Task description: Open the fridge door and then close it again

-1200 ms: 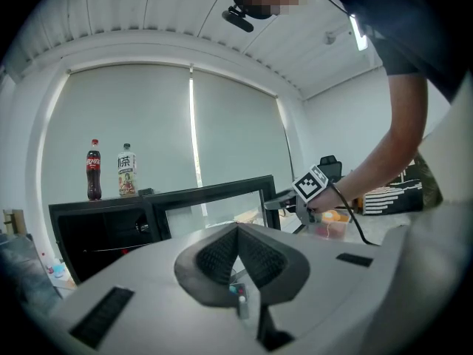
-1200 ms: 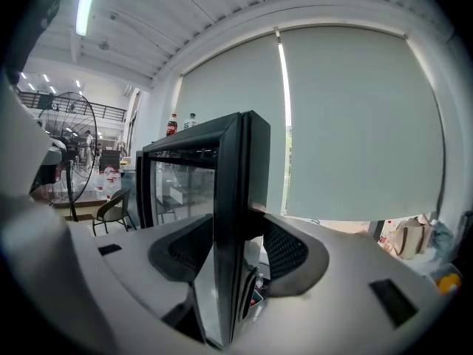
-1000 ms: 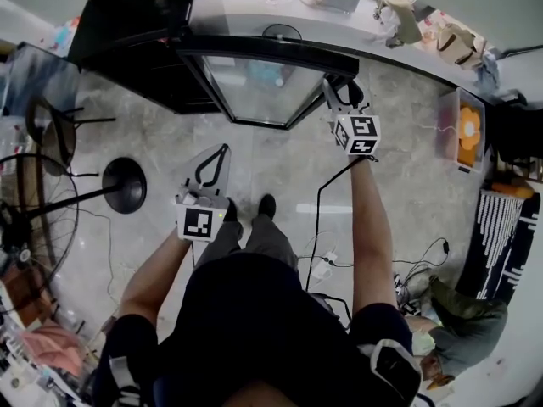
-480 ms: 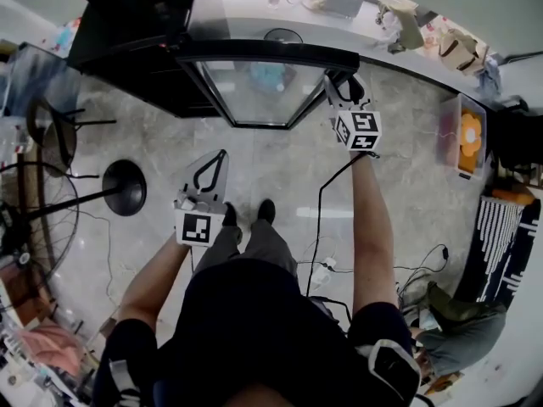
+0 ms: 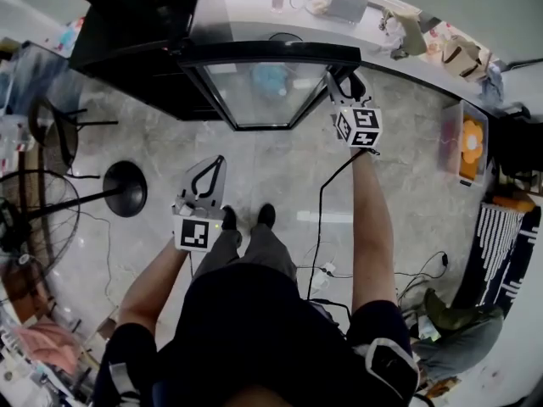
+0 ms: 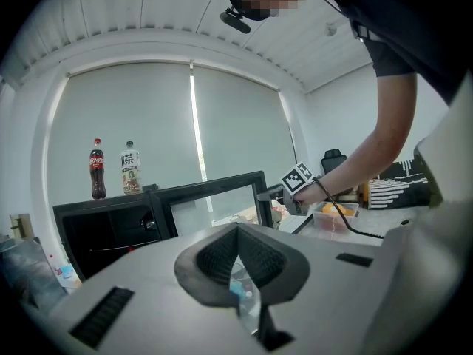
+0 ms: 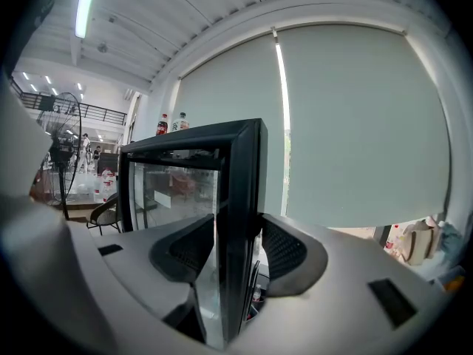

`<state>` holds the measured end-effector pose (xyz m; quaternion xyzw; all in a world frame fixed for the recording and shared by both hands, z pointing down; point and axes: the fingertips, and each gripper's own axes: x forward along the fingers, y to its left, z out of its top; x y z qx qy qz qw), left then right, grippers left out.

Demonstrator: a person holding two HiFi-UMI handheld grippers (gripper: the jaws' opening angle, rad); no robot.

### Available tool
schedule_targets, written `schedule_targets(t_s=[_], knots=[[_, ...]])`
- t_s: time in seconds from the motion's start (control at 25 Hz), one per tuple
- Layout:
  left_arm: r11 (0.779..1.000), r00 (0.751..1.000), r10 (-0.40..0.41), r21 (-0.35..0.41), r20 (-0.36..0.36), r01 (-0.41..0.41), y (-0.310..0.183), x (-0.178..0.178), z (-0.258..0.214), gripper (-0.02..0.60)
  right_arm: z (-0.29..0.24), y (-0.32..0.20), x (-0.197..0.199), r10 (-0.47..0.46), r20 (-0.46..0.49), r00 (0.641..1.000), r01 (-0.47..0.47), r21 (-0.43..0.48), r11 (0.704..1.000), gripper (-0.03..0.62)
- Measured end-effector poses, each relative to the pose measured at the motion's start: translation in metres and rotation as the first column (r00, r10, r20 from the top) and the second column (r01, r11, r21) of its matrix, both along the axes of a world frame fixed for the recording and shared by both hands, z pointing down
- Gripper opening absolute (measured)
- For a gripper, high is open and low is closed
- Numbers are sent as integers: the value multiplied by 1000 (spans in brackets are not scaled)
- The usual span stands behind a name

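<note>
Two grippers are held by a person (image 5: 254, 329) who stands on a pale stone floor (image 5: 280, 168). The right hand-held gripper (image 5: 344, 85) reaches out at arm's length to the free upright edge of the door (image 5: 265, 91) of a low black fridge (image 5: 136, 32). In the right gripper view the door's black frame stands between the jaws. Both jaws bear on it, and they have just been closing a little further on that edge.

The door is a glass pane in a black frame. It stands swung open, hinged at the fridge's front corner and reaching away from the cabinet toward the person's right. The left gripper view shows the fridge's dark inside lying open.

Two bottles stand side by side on the fridge top: a dark cola bottle (image 6: 97, 170) and a pale-labelled bottle (image 6: 130, 168).

The left hand-held gripper (image 5: 219, 163) is nearer the body and well apart from the door, pointing toward it. Its jaws are pressed together with nothing between them.

A black cable (image 5: 321, 219) runs from the right hand-held gripper down to the floor. A fan base (image 5: 125, 186) sits on the floor to the person's left. Beyond the fridge, a desk (image 5: 246, 15) carries bags (image 5: 462, 49).
</note>
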<state>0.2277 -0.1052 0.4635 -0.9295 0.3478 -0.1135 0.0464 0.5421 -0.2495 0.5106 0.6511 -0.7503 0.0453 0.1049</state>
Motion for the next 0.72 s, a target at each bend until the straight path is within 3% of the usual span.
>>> schedule_targets(t_s=[0.72], knots=[[1000, 1000, -12, 5, 3, 12, -2, -3, -1, 23, -2, 0, 1, 17, -58, 998, -16, 25, 1000, 211]])
